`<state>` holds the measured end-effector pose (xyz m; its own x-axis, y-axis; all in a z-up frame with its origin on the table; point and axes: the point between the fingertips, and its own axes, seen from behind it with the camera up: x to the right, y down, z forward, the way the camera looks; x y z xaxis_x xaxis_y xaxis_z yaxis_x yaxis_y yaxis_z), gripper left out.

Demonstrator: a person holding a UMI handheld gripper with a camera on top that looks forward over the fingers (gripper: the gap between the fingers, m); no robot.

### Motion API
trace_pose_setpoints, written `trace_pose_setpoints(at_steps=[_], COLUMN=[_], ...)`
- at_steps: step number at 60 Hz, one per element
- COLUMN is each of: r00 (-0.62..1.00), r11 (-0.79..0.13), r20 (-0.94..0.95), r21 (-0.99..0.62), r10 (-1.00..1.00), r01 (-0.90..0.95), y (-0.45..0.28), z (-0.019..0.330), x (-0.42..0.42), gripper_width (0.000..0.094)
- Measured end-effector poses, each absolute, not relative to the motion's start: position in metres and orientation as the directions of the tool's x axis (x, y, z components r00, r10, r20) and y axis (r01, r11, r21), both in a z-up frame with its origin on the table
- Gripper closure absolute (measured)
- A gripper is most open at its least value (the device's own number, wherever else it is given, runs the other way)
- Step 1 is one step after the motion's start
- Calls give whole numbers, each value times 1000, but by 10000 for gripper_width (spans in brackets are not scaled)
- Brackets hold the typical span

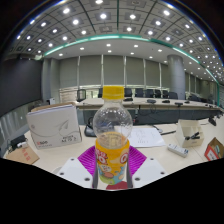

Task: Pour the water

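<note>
A clear plastic bottle (112, 125) with a yellow cap and a yellow and orange label stands upright between my fingers. My gripper (112, 162) is shut on the bottle at its label, with the magenta pads (87, 157) pressed against both sides. The bottle's lower end is hidden by the gripper body. I cannot see how much liquid is in its clear upper part. No cup or other vessel shows in this view.
A white table (150, 135) lies beyond the bottle, with papers on it. A white box (54, 126) stands to the left. A small box (191, 128) and a remote-like object (177, 149) lie on the right. Chairs and long desks fill the room behind.
</note>
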<state>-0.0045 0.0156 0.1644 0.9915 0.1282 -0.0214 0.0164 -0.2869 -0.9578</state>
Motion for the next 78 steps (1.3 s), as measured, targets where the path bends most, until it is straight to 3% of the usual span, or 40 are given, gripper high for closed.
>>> trace_pose_setpoints(at_steps=[18, 24, 32, 36, 38, 48, 61, 78], r00=[977, 979, 986, 988, 990, 995, 998, 993], r11=[-370, -335, -364, -395, -407, -446, -534, -544], r20=[32, 20, -24, -47, -48, 5, 50, 115], r21=[-923, -938, -931, -918, -913, -894, -843, -832], r10=[209, 205, 168, 145, 131, 97, 42, 24], r01=[109, 89, 40, 15, 10, 48, 64, 109], y=[11, 4, 2, 0, -8, -54, -166, -286], z=[64, 65, 63, 60, 64, 92, 151, 203], x=[11, 13, 18, 23, 23, 23, -3, -33], gripper_width=[543, 532, 391, 181, 67, 76, 74, 77])
